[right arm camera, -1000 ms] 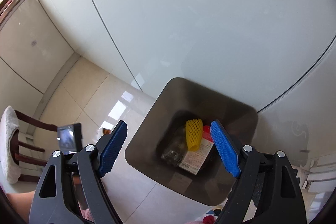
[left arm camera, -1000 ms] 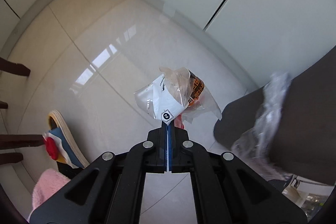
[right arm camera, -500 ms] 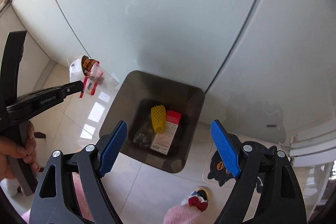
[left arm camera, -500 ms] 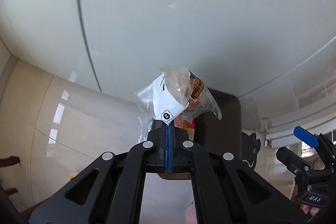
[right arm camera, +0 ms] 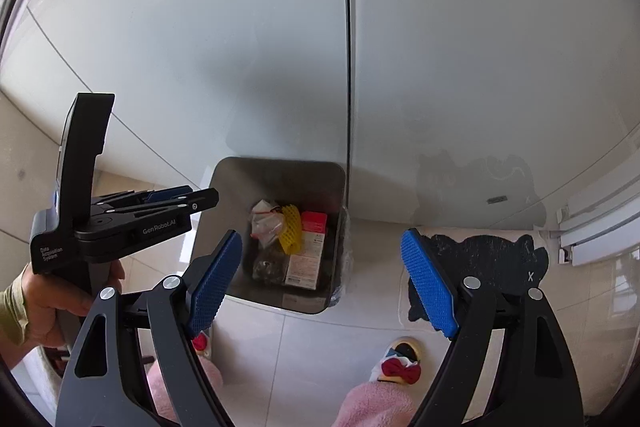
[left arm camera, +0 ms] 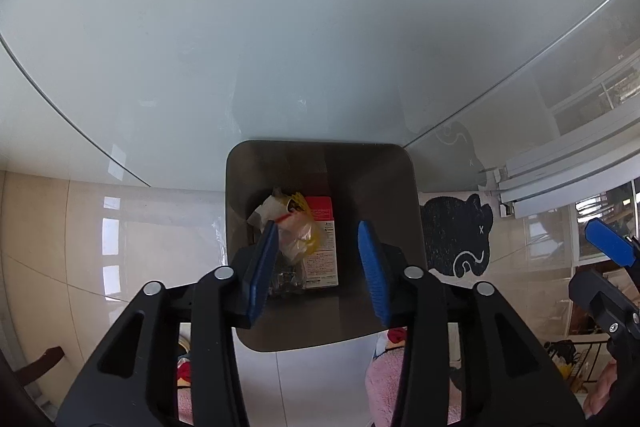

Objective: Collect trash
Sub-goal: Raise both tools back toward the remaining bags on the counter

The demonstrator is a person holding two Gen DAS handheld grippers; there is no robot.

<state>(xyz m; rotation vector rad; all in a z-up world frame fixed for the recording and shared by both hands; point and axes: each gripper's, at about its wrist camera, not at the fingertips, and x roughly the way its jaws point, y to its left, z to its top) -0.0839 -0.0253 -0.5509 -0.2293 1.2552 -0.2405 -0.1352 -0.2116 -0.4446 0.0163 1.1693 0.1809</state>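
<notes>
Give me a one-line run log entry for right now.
step: drop | left claw: opening, empty, above bin | plastic wrapper: in bin | right claw: open, empty

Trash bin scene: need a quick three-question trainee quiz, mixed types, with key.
1. True or false: the clear wrapper lies inside the trash bin.
2. What lies on the floor to the right of the bin in the right wrist view? A) a cat-shaped mat B) a broom C) a bucket
3. Fill in: the netted fruit sleeve in the bin is coloured ____.

Key: 1 true. 2 A, the black cat-shaped mat. 3 yellow.

The left gripper is opening above the bin, nothing pressed between its pads; the right gripper is open and empty.
</notes>
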